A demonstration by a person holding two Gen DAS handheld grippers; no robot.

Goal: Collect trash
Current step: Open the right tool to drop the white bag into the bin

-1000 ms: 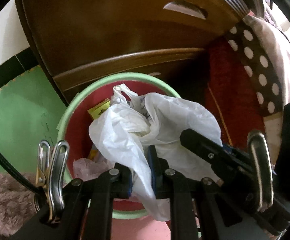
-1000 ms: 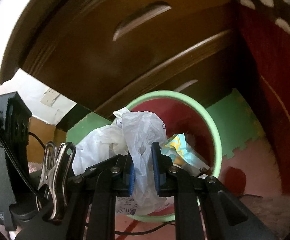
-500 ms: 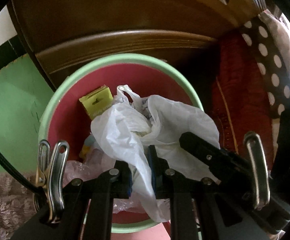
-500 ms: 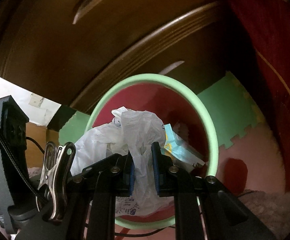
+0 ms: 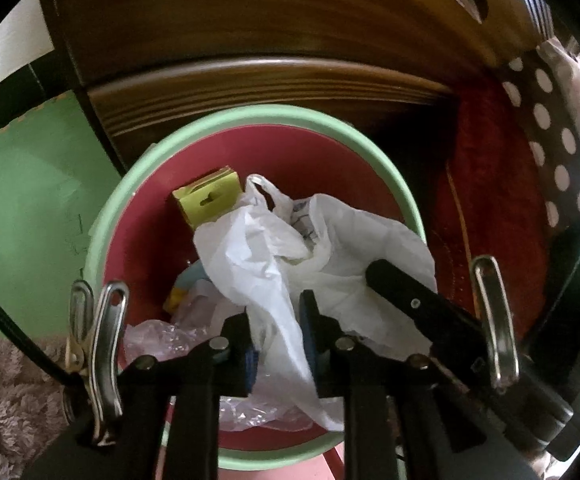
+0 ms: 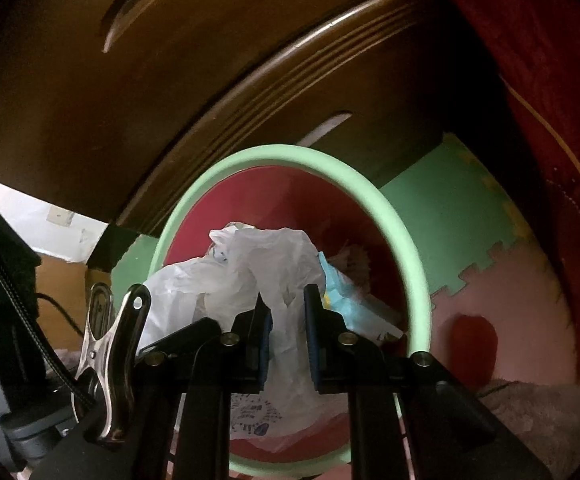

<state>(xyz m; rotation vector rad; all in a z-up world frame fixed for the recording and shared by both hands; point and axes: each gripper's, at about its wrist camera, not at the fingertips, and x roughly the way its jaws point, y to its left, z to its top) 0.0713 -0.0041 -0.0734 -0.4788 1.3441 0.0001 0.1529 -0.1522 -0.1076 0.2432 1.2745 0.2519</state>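
Observation:
A crumpled white plastic bag (image 5: 274,248) hangs over the mouth of a bin with a green rim (image 5: 250,114) and red inside. My left gripper (image 5: 278,328) has the bag's lower strip between its pads. Its jaws are opening, and the gap looks wider than the thin plastic. My right gripper (image 6: 288,320) is shut on another fold of the same bag (image 6: 258,264), above the bin (image 6: 389,216). One right finger (image 5: 409,296) shows in the left wrist view, lying on the bag. In the bin lie a yellow card packet (image 5: 208,200), clear film (image 5: 158,334) and a blue wrapper (image 6: 341,300).
A dark wooden drawer cabinet (image 5: 250,40) stands right behind the bin. Red cloth (image 5: 489,200) and polka-dot fabric (image 5: 549,128) hang at the right. Green (image 5: 22,200) and pink (image 6: 501,304) foam mats cover the floor, with a fluffy rug (image 5: 6,400) in front.
Both grippers have come down with the bag toward the bin, which now fills more of each view. The gap between the left pads has widened.

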